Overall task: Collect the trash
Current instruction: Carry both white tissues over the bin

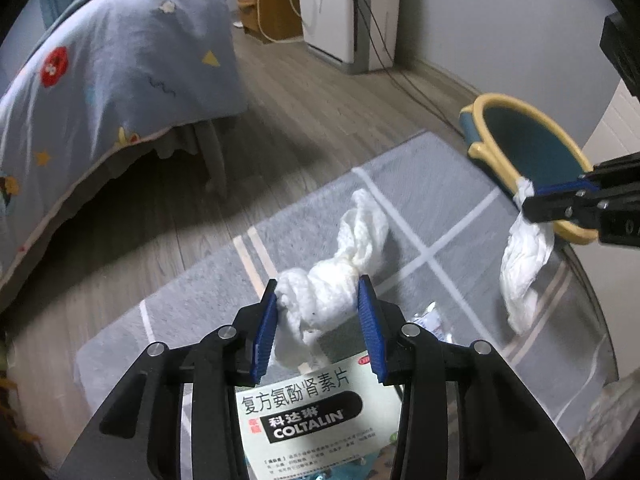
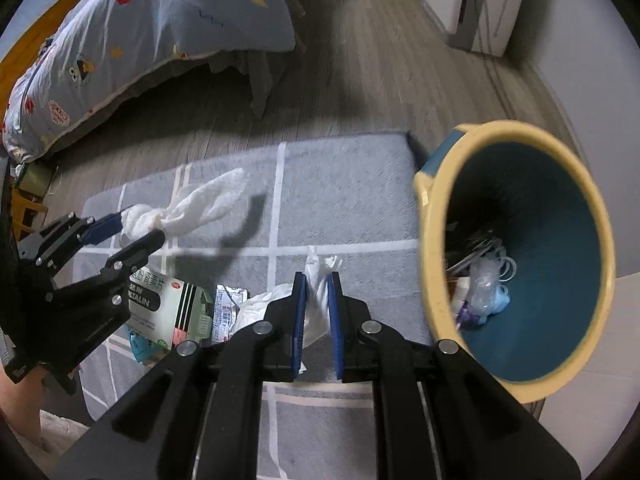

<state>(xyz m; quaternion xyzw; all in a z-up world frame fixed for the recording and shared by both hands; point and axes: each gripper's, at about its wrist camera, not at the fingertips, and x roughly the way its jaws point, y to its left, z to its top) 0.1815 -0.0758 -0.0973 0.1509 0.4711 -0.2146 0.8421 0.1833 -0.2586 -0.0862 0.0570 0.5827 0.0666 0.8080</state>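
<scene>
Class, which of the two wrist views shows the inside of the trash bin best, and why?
The right wrist view: the trash bin opens toward the camera, so the trash at its bottom shows. The left wrist view catches only its yellow rim and some blue wall at the frame edge, partly behind the right gripper; no contents show.

Two tissue wads (image 1: 336, 280) (image 2: 320, 292) — one bin (image 2: 428, 240); one medicine box (image 1: 312, 412); one rug (image 2: 352, 184).

Two crumpled white tissues (image 1: 332, 280) (image 2: 318, 296) held above the rug; blue bin (image 2: 520, 248) holds trash.
</scene>
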